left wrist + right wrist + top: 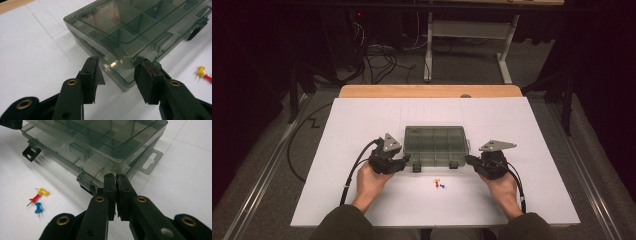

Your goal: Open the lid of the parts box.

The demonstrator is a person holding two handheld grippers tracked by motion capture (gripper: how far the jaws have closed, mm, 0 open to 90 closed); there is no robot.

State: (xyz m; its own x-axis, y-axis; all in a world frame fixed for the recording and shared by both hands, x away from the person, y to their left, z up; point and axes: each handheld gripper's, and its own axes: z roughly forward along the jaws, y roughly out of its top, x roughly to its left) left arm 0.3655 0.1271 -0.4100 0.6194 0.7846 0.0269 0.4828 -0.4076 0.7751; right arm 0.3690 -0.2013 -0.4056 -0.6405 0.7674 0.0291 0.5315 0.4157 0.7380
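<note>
A smoky clear compartment box (434, 142) lies closed in the middle of the white table top (362, 125). My left gripper (404, 161) is open, its jaws astride the box's (130, 27) near left corner without pressing on it (120, 61). My right gripper (468, 160) is shut, its tips (115, 175) right at the box's (100, 135) near right corner, with nothing seen between them. Three push pins lie in front of the box: yellow (43, 192), red (35, 198) and blue (38, 208). In the high view the pins (439, 184) sit between my two hands.
Two black latches (416, 168) hang open on the box's near side. A hang tab (150, 161) sticks out at its right end. A wooden strip (427, 91) borders the table's far edge. Beyond it are floor cables (382, 57) and a desk frame (504, 65).
</note>
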